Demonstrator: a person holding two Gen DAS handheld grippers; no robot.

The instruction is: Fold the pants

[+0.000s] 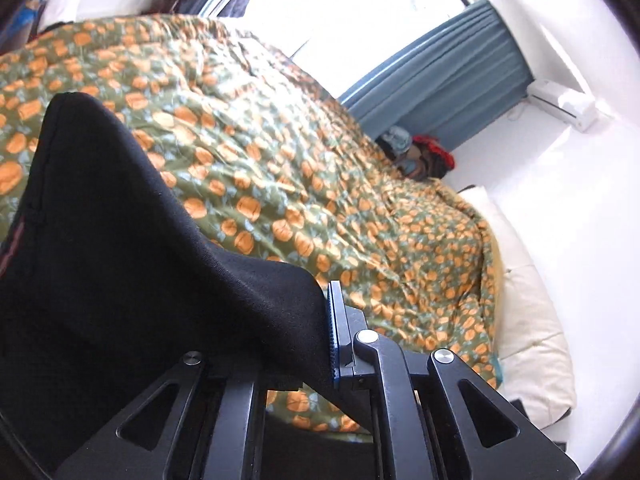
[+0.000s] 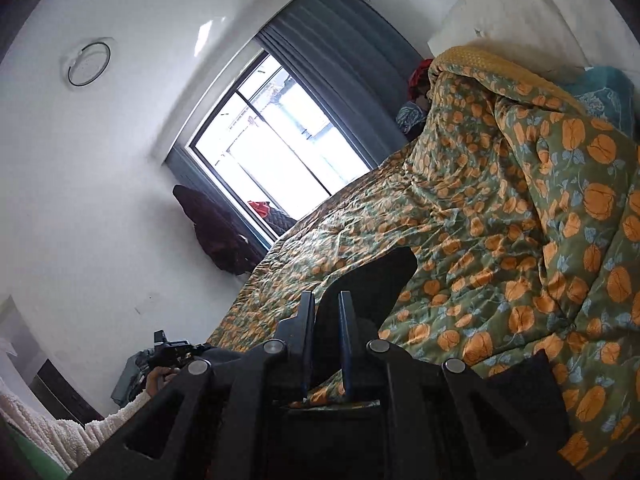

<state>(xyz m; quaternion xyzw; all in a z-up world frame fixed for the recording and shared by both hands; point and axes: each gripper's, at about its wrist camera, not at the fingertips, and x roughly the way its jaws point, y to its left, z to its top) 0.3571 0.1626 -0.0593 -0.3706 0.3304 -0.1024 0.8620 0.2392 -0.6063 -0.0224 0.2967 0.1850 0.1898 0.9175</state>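
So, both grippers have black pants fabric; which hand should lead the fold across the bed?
Probably the left. The left gripper is clamped on a broad sheet of the black pants, raised above the quilt. The right gripper pinches only a narrow edge, so it is likely better as the anchor.

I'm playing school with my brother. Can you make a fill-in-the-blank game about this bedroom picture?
1. The pants held in the left gripper are coloured ____.
2. The green quilt on the bed is printed with flowers coloured ____.
3. The curtain beside the window is coloured ____.
4. The right gripper is shut on the ____.

Missing words: black; orange; blue; pants
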